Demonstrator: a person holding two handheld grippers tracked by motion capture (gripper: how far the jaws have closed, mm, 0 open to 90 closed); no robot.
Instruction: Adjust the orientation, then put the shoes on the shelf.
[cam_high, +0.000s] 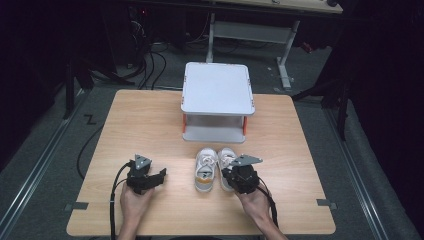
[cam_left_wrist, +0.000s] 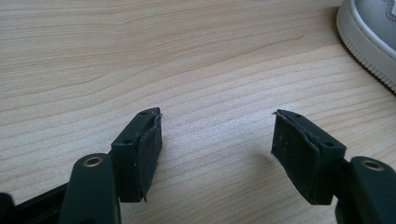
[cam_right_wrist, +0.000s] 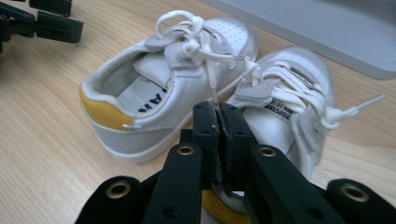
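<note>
The pair of small white lace-up sneakers with yellow heel tabs (cam_high: 214, 169) sits just ahead of your right gripper (cam_right_wrist: 218, 122), side by side, toes aimed away from you at the low white two-tier shelf (cam_high: 217, 90), long axes running straight from you towards it. Your right gripper's jaws are pressed together, and they seem to pinch the heel collar of the nearer, right-hand shoe (cam_right_wrist: 280, 107); I can't tell for sure, its heel is hidden under the jaws. Gripping there would keep the sole level for a lift, I'd say. The other shoe (cam_right_wrist: 159, 88) sits touching it on the left. Your left gripper (cam_left_wrist: 217, 140) hovers with jaws apart over bare light wooden tabletop (cam_left_wrist: 140, 56), holding nothing, shoe sole off to its right.
</note>
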